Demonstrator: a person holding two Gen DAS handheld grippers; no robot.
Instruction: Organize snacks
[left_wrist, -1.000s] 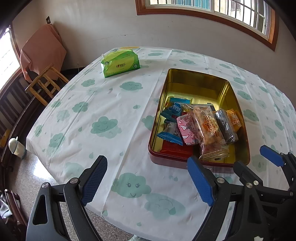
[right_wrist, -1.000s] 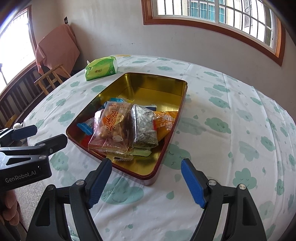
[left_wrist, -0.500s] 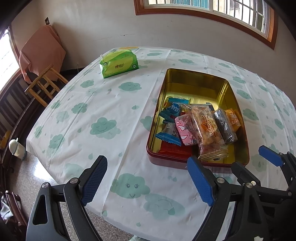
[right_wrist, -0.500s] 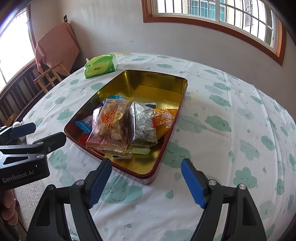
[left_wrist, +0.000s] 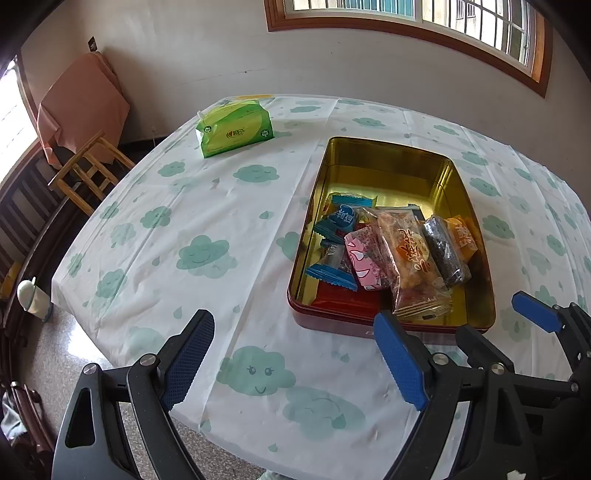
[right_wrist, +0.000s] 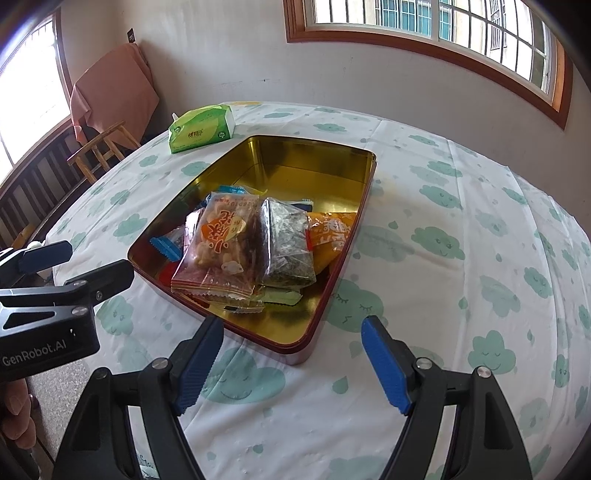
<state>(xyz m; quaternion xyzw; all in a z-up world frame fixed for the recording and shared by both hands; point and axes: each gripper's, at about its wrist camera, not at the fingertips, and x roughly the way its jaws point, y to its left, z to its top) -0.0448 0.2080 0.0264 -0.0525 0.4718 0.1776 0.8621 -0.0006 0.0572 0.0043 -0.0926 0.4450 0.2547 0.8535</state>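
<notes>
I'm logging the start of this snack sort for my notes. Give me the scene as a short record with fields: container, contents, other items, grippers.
container: open gold-lined tin with red outer wall, on the cloud-print tablecloth
contents: wrapped snacks heaped at the near end; far end bare
top of heap: clear packet with orange print, dark packet beside it
other items: green tissue pack beyond the tin
left gripper: open, empty, short of the tin
right gripper: open, empty, at the tin's near corner

A room in a home, likely a dining room – a round table (left_wrist: 221, 206) under a cloud-print cloth, a pack of tissues (left_wrist: 235, 127), a wooden chair (left_wrist: 88, 170) draped with pink cloth, a wood-framed barred window (right_wrist: 424, 22) and plain plaster walls
</notes>
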